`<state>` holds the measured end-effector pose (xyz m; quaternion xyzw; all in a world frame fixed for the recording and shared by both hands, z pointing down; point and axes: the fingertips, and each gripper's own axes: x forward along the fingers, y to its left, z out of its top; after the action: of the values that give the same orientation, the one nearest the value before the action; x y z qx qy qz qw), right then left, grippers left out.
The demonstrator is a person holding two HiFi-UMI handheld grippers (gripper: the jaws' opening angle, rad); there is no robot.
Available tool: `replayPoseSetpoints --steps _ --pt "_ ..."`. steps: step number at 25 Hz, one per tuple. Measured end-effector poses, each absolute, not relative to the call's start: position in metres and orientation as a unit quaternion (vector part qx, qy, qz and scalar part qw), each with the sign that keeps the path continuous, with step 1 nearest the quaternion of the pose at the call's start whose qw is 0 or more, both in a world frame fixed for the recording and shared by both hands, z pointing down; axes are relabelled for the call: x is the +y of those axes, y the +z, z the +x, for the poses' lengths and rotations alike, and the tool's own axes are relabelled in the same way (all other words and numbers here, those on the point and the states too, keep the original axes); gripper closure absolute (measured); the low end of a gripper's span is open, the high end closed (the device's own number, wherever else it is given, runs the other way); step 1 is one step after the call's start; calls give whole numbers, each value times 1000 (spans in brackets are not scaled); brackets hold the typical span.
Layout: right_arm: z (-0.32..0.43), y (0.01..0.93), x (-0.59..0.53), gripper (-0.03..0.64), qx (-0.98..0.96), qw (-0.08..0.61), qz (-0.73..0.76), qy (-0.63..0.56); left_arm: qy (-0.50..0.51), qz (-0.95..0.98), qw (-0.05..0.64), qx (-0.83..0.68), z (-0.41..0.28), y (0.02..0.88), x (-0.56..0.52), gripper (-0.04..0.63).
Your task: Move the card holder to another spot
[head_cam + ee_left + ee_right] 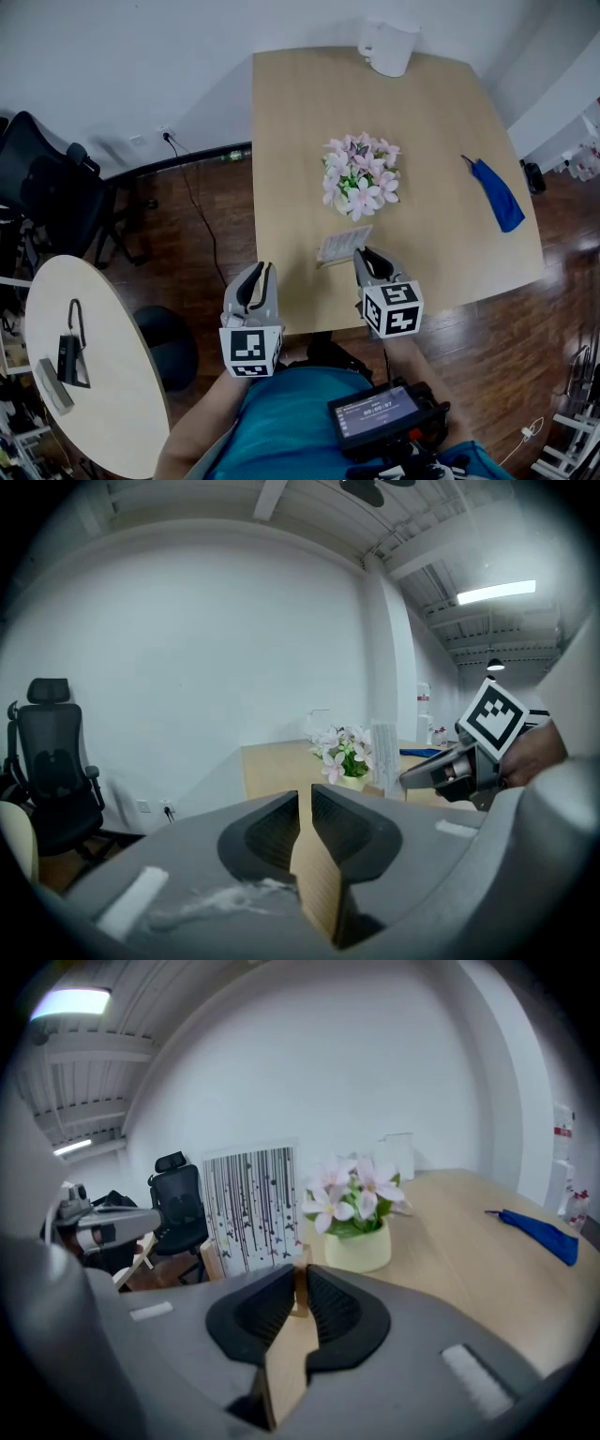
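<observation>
The card holder [344, 244], a small wooden base with a black-striped white card standing in it, is near the front of the wooden table [300, 122], just in front of the flower pot [361, 178]. My right gripper [366, 255] reaches its near end. In the right gripper view the striped card [251, 1208] stands just ahead, and my right gripper [300, 1279] is shut on the end of the wooden base. My left gripper [260, 274] hovers at the table's front edge, left of the holder. Its jaws [305, 803] stand a narrow gap apart with nothing between them.
A pot of pink flowers [356, 1232] stands mid-table behind the holder. A white jug [386, 45] is at the far edge and a blue cloth-like thing [497, 197] at the right. A round table [103, 394] with small items and a black chair [47, 187] stand to the left.
</observation>
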<state>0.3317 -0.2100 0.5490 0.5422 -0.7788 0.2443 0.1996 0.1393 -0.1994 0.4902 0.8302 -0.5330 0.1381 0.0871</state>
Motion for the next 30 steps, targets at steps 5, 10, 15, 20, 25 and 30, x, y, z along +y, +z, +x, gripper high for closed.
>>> replayPoseSetpoints --steps 5,10,15,20,25,30 --pt "302 480 -231 580 -811 174 521 200 108 817 66 -563 103 455 -206 538" --pt "255 405 -249 580 -843 143 498 144 51 805 45 -590 60 395 -207 541" --pt "201 345 -258 580 -872 106 466 107 20 792 25 -610 16 344 -200 552" --pt "154 306 -250 581 -896 79 429 82 3 772 15 -636 -25 320 -190 579" --pt "129 288 -246 581 -904 74 416 64 3 766 25 -642 -47 326 -184 581" --pt "122 291 -244 581 -903 80 417 66 17 781 23 -623 -45 334 -181 583"
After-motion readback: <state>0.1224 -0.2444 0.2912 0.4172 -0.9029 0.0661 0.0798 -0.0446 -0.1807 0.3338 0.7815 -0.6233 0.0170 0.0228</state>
